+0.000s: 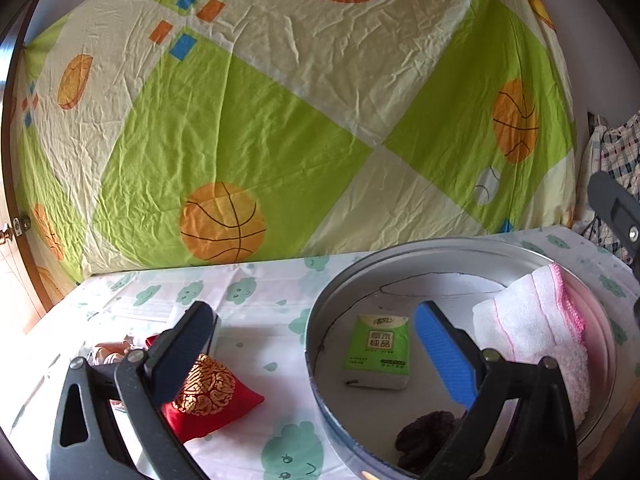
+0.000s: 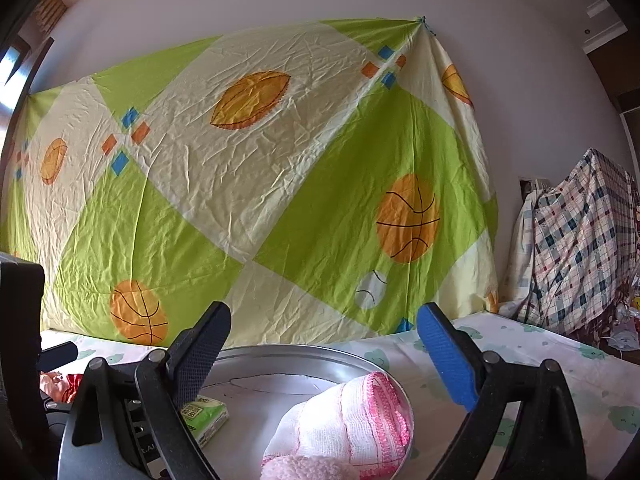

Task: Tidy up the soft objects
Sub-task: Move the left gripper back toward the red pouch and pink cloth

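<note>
A round metal tin [image 1: 320,320] stands on the cloth-covered table. In it lie a green tissue pack [image 1: 378,352], a white cloth with pink trim [image 1: 532,320] and a dark brown fuzzy piece [image 1: 424,436]. A red and gold pouch [image 1: 212,396] lies on the table left of the tin. My left gripper [image 1: 320,356] is open and empty, straddling the tin's left rim. My right gripper [image 2: 324,356] is open and empty above the tin [image 2: 304,354], over the white and pink cloth [image 2: 348,420]. The tissue pack [image 2: 206,416] shows at its left finger.
A green and cream sheet with basketballs [image 1: 280,120] hangs behind the table. A pink-orange object [image 1: 108,352] lies at the far left by the pouch. Plaid fabric [image 2: 576,248] is piled to the right. The right gripper's body [image 1: 616,208] shows at the right edge.
</note>
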{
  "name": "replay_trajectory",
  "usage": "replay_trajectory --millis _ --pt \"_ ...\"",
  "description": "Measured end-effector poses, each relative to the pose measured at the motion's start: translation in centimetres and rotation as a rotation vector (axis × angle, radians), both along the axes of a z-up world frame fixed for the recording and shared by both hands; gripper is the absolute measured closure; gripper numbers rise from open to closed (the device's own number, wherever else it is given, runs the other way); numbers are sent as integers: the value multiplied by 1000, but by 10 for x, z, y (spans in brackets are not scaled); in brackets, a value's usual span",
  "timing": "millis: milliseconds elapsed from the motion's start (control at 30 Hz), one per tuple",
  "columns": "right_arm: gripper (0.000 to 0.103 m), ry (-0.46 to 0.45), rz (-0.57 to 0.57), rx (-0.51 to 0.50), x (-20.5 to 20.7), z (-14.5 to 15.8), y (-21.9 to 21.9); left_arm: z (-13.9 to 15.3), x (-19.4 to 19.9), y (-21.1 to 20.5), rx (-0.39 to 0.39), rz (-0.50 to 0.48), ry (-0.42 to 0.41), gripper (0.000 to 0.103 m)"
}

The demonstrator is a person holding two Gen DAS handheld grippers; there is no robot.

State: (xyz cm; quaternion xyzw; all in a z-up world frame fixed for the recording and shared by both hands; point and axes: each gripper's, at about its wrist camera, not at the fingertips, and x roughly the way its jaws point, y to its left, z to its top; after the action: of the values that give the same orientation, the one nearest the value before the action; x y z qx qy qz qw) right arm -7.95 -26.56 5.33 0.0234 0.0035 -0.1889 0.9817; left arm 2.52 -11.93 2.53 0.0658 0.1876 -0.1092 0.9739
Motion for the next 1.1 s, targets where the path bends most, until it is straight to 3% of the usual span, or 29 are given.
replay_trajectory --millis 167,267,467,1100 --pt "7 6 0 3 0 -1 1 -6 3 17 21 34 5 1" --pt "7 -3 -4 -7 -2 -1 5 -7 7 33 -9 37 29 1" --pt "7 46 27 52 3 -3 11 -10 15 62 -13 92 36 1" --pt "7 93 135 -9 21 -9 101 -14 35 134 -16 192 43 1"
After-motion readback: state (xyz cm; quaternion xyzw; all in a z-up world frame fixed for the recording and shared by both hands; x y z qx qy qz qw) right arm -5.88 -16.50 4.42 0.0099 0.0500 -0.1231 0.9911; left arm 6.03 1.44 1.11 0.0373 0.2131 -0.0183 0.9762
